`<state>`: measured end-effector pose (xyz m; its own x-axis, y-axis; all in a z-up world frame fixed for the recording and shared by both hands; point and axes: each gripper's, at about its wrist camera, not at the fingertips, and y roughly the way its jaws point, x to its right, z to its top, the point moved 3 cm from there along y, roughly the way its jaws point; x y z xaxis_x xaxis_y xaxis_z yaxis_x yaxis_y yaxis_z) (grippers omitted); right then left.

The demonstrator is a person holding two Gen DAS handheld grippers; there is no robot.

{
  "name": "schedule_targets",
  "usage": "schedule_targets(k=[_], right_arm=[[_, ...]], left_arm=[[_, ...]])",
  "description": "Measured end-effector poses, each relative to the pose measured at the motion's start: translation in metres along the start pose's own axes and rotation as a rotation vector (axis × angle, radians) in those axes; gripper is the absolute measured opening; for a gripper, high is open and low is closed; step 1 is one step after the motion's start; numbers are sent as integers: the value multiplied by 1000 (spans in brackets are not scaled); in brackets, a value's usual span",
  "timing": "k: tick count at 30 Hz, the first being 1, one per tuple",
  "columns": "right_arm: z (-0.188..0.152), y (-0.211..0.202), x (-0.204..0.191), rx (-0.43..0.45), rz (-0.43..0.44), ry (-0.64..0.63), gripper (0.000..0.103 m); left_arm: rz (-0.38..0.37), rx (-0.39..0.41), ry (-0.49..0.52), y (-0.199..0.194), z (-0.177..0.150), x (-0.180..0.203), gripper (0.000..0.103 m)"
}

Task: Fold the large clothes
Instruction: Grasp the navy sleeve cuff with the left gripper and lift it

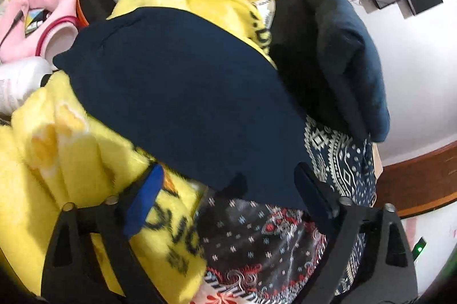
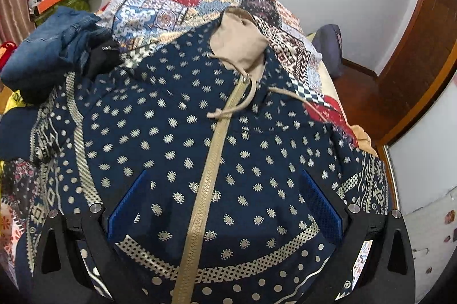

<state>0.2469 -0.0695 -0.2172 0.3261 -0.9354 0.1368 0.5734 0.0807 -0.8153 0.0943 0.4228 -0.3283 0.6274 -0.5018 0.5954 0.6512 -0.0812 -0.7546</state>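
So the bed (image 2: pixel 177 1) is the biggest thing here, covered in a patchwork spread of red, blue and white squares, and basically everything sits on it. Spread flat over the bed, filling most of the right wrist view, is the patterned hoodie (image 2: pixel 182 149): navy with little cream motifs, a tan zipper (image 2: pixel 211 161) down the middle, a beige-lined hood (image 2: pixel 240 41) at the far end and a knotted drawstring (image 2: pixel 225 109) lying across the zip.

At the hoodie's left edge a plain navy garment (image 1: pixel 182 92) lies on top of a fluffy yellow one (image 1: pixel 68 149) with black lettering. Past the hoodie's far-left corner there's a bundle of blue denim (image 2: pixel 48 58).

The right tongs (image 2: pixel 224 201) hang over the hoodie's lower front, spread wide either side of the zipper, pinching nothing. The left tongs (image 1: pixel 228 189) are spread too, with the near hem of the navy garment sitting between the fingers; pads don't look pressed on it, though it's a bit blurry.
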Motion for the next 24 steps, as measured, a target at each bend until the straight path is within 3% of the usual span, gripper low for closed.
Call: schedule_targets(k=[6, 11, 13, 19, 24], right_arm=[[-1, 7, 0, -28, -2, 2, 102], [-2, 6, 3, -26, -13, 3, 102], [-2, 5, 4, -26, -15, 7, 102], [-1, -2, 11, -17, -6, 23, 102], [2, -10, 18, 8, -1, 26, 102]], left_arm=[[97, 45, 57, 8, 14, 4, 65], [227, 99, 116, 11, 19, 7, 36], [263, 131, 140, 4, 19, 13, 19], [314, 226, 265, -30, 21, 42, 6], [255, 353, 369, -71, 24, 103, 5]])
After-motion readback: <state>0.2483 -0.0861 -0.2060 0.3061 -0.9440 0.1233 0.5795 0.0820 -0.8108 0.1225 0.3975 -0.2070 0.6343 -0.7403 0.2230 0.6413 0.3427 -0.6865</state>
